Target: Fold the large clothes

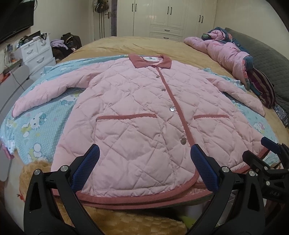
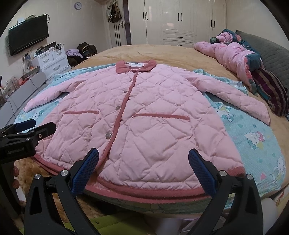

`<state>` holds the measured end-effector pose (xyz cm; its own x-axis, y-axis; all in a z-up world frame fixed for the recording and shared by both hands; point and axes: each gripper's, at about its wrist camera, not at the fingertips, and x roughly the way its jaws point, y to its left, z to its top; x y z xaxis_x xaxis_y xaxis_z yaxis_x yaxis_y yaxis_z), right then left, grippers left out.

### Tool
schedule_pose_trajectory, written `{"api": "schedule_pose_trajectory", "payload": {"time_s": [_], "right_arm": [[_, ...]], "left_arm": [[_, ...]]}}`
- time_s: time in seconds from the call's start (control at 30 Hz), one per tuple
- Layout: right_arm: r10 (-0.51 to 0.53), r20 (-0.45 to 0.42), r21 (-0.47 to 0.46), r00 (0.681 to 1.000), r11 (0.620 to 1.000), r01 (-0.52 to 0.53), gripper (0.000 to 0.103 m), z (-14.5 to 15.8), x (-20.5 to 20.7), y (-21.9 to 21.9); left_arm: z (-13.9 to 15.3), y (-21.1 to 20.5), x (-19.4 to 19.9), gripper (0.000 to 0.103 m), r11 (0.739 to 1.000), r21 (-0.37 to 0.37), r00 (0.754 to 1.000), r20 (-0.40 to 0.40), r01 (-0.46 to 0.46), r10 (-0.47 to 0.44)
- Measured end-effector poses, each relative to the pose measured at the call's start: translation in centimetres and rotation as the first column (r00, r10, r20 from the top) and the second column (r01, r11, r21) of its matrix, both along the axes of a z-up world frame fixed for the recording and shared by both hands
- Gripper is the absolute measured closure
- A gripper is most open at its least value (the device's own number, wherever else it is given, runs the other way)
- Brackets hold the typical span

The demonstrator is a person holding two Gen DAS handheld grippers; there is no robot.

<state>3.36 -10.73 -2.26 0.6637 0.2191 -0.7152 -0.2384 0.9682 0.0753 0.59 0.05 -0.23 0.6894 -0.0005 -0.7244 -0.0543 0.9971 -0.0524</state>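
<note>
A pink quilted jacket [image 1: 137, 112] lay spread flat, front side up, on a light-blue cartoon-print sheet [image 1: 38, 115] that covered the near part of a bed with a tan blanket [image 1: 126, 45]. The jacket was buttoned, its dusty-rose collar [image 1: 150, 62] pointing toward the far wardrobe [image 1: 173, 16], both sleeves stretched out to the sides, and its rose-trimmed hem [image 2: 150, 191] lying at the near edge of the bed.

The left gripper [image 1: 144, 168] hovered just over the hem on the jacket's left half, its blue-padded fingers [image 1: 86, 168] spread wide apart and holding nothing. The right gripper [image 2: 142, 170] sat likewise above the hem on the other half, its fingers [image 2: 202, 173] wide apart and empty. Each gripper showed at the edge of the other's view, near the jacket's lower corners.

Toward the head of the bed, a rumpled pink garment [image 1: 225, 52] lay heaped beside a dark grey pillow [image 1: 267, 61] and a striped cloth [image 2: 272, 92]. A white drawer unit [image 2: 52, 59] stood by the wall under a mounted television [image 2: 27, 39].
</note>
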Motion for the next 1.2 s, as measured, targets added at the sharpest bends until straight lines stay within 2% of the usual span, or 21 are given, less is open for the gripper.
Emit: {"api": "schedule_pose_trajectory", "payload": {"time_s": [0.3,0.53,0.67,0.83,0.93,1.03,1.2], "right_arm": [[0.004,0.005,0.032,1.0,0.999,-0.004,0.004,1.3,4.0,0.0],[0.026,0.015,0.033,1.0,0.999,-0.026,0.004,2.1,7.1,0.7],[0.042,0.019,0.04,0.999,0.998,-0.042,0.004,2.8,8.8,1.2],[0.036,0.016,0.052,0.999,0.998,-0.036,0.004,3.6,10.9,1.3],[0.028,0.029,0.052,0.999,0.998,-0.03,0.004,4.2,12.2,1.2],[0.02,0.017,0.091,1.0,0.996,-0.022,0.004,5.1,14.1,0.4],[-0.024,0.045,0.099,0.999,0.995,0.019,0.004,6.7,16.7,-1.0]], "left_arm": [[1.1,1.3,3.3,0.009,1.0,-0.005,1.0,-0.019,-0.018,0.018],[2.2,1.7,5.6,0.009,0.999,0.031,0.999,-0.003,-0.041,0.041],[3.0,1.7,7.1,0.009,0.999,0.02,0.999,-0.004,-0.043,0.043],[3.5,1.9,9.3,0.009,0.999,-0.037,0.999,-0.024,-0.03,0.029],[3.7,2.0,10.6,0.009,0.999,-0.032,0.999,-0.026,-0.041,0.04],[4.2,2.4,12.2,0.009,0.998,-0.016,0.998,-0.026,-0.057,0.057],[5.3,3.2,14.7,0.009,0.997,-0.046,0.998,-0.018,-0.064,0.063]]}}
